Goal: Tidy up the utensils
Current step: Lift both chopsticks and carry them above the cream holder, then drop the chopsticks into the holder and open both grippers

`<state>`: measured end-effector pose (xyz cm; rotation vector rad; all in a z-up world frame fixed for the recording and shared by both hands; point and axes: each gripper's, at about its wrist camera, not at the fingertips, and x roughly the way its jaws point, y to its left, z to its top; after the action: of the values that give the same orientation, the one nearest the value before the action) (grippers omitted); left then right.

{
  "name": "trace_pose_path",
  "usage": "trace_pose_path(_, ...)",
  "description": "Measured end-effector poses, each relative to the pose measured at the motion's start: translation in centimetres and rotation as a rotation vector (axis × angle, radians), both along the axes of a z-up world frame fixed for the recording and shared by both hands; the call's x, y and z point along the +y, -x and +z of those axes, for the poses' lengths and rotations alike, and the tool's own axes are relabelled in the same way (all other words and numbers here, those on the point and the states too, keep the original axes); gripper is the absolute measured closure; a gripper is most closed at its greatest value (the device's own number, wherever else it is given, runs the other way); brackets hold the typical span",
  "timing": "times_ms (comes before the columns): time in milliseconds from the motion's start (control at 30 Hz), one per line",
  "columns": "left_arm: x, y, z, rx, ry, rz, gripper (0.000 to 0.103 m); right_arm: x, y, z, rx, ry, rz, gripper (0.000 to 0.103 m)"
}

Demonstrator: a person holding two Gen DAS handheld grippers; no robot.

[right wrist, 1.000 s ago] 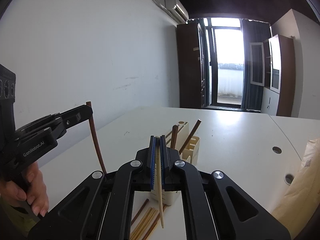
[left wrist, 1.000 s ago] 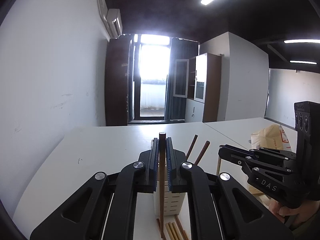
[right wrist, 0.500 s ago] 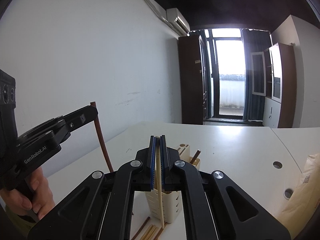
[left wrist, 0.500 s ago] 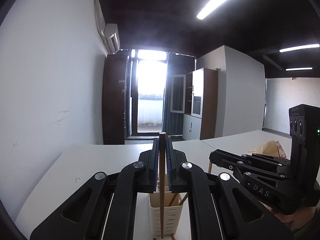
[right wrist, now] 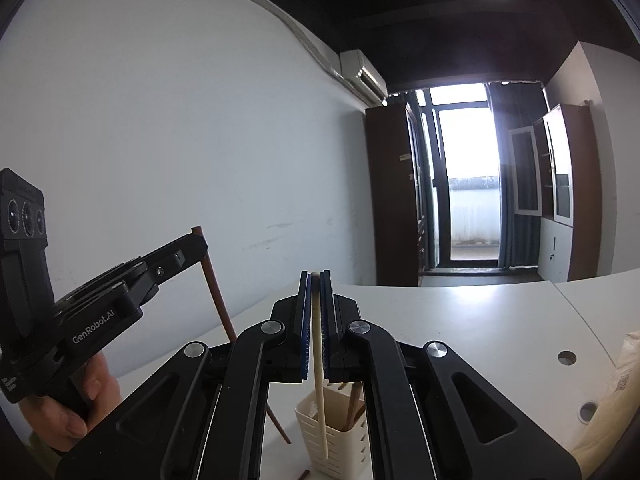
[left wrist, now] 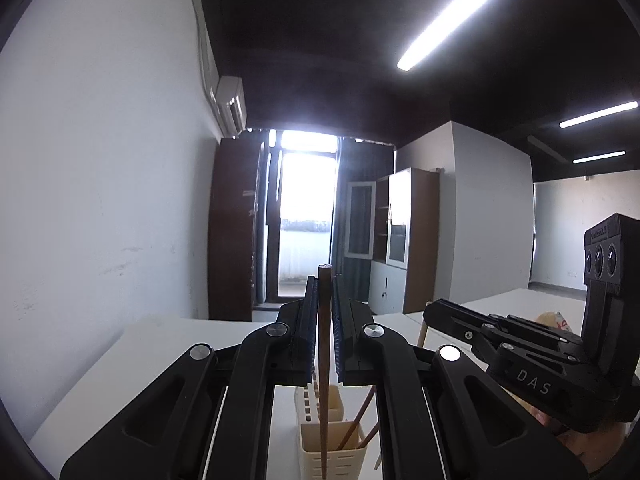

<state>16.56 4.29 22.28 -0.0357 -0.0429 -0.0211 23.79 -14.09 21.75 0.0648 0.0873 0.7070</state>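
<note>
Left gripper [left wrist: 324, 312]: jaws pinching a dark brown chopstick [left wrist: 324, 360], held upright, its lower end hanging in front of the cream slotted holder [left wrist: 332, 454]. Whether the tip is inside the holder, I cannot tell. Right gripper [right wrist: 315, 312]: jaws pressed onto a pale cream chopstick [right wrist: 319, 368], also upright, lower end over the holder's front wall. I see two brown chopsticks [left wrist: 356, 420] leaning inside the holder. Holder stands on the white desk [right wrist: 480, 320], near its front edge. A paper bag [right wrist: 618, 392] lies at the desk's right edge.
</note>
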Motion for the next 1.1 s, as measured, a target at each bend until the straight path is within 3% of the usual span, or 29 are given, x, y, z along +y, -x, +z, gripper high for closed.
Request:
trace_pose_path(233,-1.0,0.2,0.8,-0.098,-0.022,0.023,0.096,0.1,-0.5,0.0,-0.078,-0.046,-0.017,0.098)
trace_pose_path(600,-1.2,-4.3,0.9,-0.041,-0.044,0.029,0.096,1.8,-3.5,-1.2,-0.038,0.003,-0.011,0.098)
trace_pose_path(800,-0.4,-7.0,-0.3,0.061,-0.025,0.017,0.096,2.1,-5.2,-2.9,0.046,0.052,-0.020,0.098)
trace_pose_path(1100,1.0,-8.9,-2.4,0.192,-0.005,-0.010,0.096,2.2,-4.7,-3.9,0.076,0.096,-0.035,0.098)
